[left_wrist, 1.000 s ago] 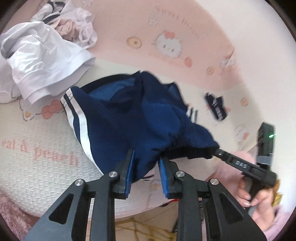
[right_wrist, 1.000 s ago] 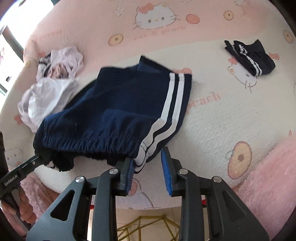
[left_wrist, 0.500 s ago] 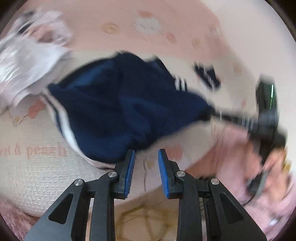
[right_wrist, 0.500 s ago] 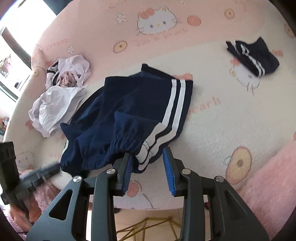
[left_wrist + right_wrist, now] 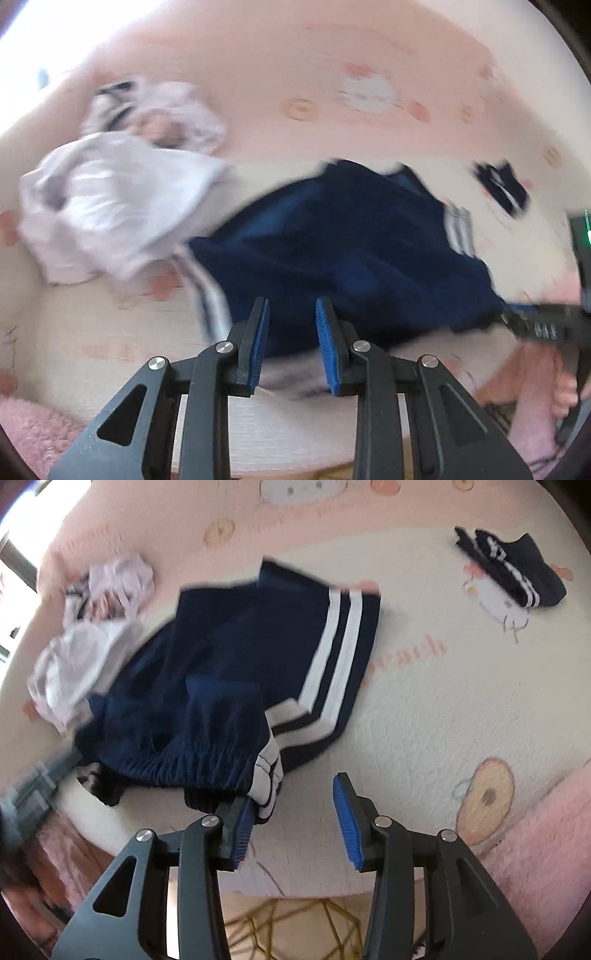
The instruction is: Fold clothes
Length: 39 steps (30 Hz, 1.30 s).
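Navy shorts with white side stripes (image 5: 221, 672) lie slumped on the cream cartoon-print bedspread (image 5: 424, 701). My right gripper (image 5: 293, 823) hangs over the bed's front edge and its jaws are opening. The striped waistband corner (image 5: 267, 782) rests against the left pad; the other pad stands clear of it. In the blurred left wrist view the shorts (image 5: 351, 240) spread ahead of my left gripper (image 5: 291, 343). Its blue pads are apart and navy cloth shows through the gap without being pinched. The right gripper's fingers (image 5: 532, 325) reach the shorts' far corner.
A crumpled white garment (image 5: 74, 668) and a pale lilac one (image 5: 118, 579) lie left of the shorts. A small folded navy striped piece (image 5: 513, 572) sits at the far right. A pink fluffy blanket (image 5: 535, 830) borders the bed. A gold wire frame (image 5: 295, 923) shows below the edge.
The shorts hung stretched between both grippers; now they lie slack on the bed. The right jaws widened and let go of the striped corner. Cloth slipped out from between the left pads.
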Available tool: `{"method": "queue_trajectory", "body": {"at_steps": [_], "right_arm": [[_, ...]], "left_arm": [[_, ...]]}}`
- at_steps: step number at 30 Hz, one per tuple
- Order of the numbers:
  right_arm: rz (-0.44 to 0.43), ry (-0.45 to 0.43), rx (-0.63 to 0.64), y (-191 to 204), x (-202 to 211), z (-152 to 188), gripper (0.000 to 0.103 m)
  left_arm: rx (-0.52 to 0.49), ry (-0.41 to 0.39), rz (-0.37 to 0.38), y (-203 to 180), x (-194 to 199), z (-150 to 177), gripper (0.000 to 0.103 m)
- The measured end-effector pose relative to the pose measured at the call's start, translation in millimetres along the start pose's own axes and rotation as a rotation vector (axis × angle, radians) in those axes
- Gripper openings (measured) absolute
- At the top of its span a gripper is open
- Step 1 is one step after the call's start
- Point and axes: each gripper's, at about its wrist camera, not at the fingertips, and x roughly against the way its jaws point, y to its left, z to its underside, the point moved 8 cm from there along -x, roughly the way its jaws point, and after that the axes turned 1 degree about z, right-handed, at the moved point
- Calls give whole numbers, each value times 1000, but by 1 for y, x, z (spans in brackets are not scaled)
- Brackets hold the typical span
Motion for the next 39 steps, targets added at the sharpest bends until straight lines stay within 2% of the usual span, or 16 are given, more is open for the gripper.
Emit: {"method": "queue_trajectory", "body": {"at_steps": [2,3,6,8,9,10,14,15,17,20,24,27,34,35,37,39], "right_arm": [[34,13,27,0,-3,3,45],[49,13,42,1,-2,3,45],[45,-38,78,9,7,0,45],[25,-82,90,15,13,-5,44],[23,-104,92,17,16,-9,44],[29,-126,90,16,18,-13,44],[45,-255,40,5,44,-32,44],[48,-290,25,0,52,-36,44],[68,-327,3,-10,62,-41,45],[85,-278,-20,-25,56,-38,48],[-22,-89,-52,-28,30,-20,52],[-47,39,-29,-24,11,-5,52],[-173,-67,20,4,36,-9,55],[-160,-59,28,4,33,-6,58],[-38,-37,55,-4,21,-2,57],[84,-15,82,-13,11,2,53]], "left_arm": [[32,47,-22,18,-5,11,28],[53,73,10,20,-5,17,28],[110,99,202,10,7,26,29],[33,84,252,-11,15,25,46],[-23,78,243,-22,14,25,61],[-73,79,225,-31,11,26,64],[-203,142,76,-43,-26,30,64],[-198,148,30,-37,-33,29,61],[-106,117,23,-20,-30,22,59],[-6,66,0,3,-22,14,59],[7,42,-54,15,-17,16,59],[28,23,-84,22,-11,15,59],[133,38,28,31,-8,17,59],[134,41,38,30,-9,17,59],[133,49,50,29,-11,16,59],[83,46,-4,27,-13,16,59]]}}
